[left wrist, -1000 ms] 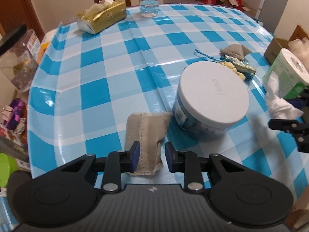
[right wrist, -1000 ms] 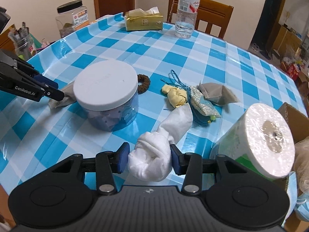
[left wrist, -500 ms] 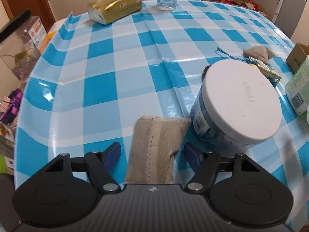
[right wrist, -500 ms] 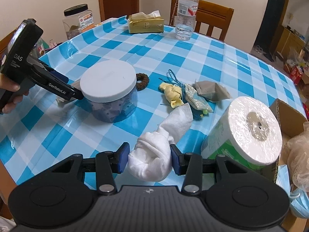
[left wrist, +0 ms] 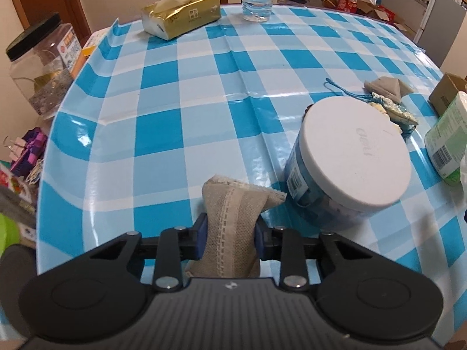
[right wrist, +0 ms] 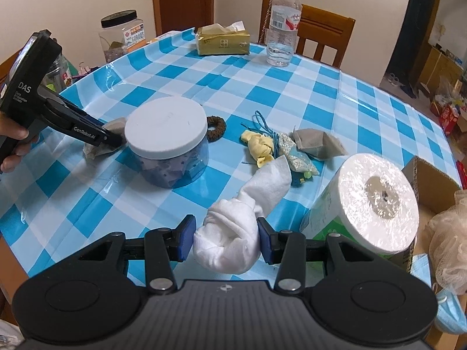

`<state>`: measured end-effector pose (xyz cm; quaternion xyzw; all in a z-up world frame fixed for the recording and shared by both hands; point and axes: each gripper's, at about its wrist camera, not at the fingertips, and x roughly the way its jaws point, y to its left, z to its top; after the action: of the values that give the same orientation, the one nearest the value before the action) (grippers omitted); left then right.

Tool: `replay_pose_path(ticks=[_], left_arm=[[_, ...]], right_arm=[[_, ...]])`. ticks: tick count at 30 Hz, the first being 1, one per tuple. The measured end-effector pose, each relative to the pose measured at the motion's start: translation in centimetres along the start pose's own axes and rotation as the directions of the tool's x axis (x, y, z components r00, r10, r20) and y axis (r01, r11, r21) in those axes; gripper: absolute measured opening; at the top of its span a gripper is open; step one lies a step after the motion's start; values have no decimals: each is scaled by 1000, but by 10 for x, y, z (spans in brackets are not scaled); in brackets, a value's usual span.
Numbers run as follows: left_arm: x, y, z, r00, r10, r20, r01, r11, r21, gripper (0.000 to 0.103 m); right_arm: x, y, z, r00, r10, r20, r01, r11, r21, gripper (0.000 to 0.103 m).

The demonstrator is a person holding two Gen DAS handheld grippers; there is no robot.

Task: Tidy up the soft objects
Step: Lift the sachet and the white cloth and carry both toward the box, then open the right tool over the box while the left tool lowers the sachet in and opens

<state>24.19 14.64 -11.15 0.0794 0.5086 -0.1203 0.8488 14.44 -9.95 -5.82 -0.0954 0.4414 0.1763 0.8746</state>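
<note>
I am closing the left tool (left wrist: 230,237) on the beige cloth pouch (left wrist: 233,221), which lies on the tabletop (left wrist: 181,122) just beside the white-lidded jar (left wrist: 350,160); pads pinching its middle so it bunches evenly. I am keeping the right tool (right wrist: 223,240) clenched around the knotted white cloth (right wrist: 233,233), low near the paper roll (right wrist: 376,207).

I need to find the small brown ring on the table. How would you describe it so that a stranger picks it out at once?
Start from the big jar with the flat white lid in the middle of the checked table. The ring lies flat on the cloth, against the jar's far right side. It is the only dark brown, fuzzy loop with a hole; the nearby yellow knot and grey pouch are solid bundles.
</note>
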Motion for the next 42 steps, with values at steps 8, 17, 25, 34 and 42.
replay_pose_path(ticks=[8, 17, 25, 34, 42], left_arm=[[-47, -15, -1, 1000, -19, 5, 19, 1000, 24, 30], [-107, -85, 15, 993, -117, 32, 110, 978, 175, 30], [-125, -176, 43, 963, -264, 46, 236, 916, 324, 30], [-121, -278, 74, 926, -376, 41, 312, 820, 479, 30], [-100, -342, 101, 906, -421, 31, 340, 772, 537, 30]], right_arm=[[-24, -8, 0, 1000, 19, 19, -18, 999, -39, 50], [-73, -47, -21, 997, -44, 64, 45, 999, -2, 50], [-108, -104, -60, 982, -178, 66, 172, 982, 81, 50], [-119, -165, -95, 957, -284, 57, 273, 950, 154, 51], [-119, -188, -115, 967, -244, 77, 221, 948, 230, 99]])
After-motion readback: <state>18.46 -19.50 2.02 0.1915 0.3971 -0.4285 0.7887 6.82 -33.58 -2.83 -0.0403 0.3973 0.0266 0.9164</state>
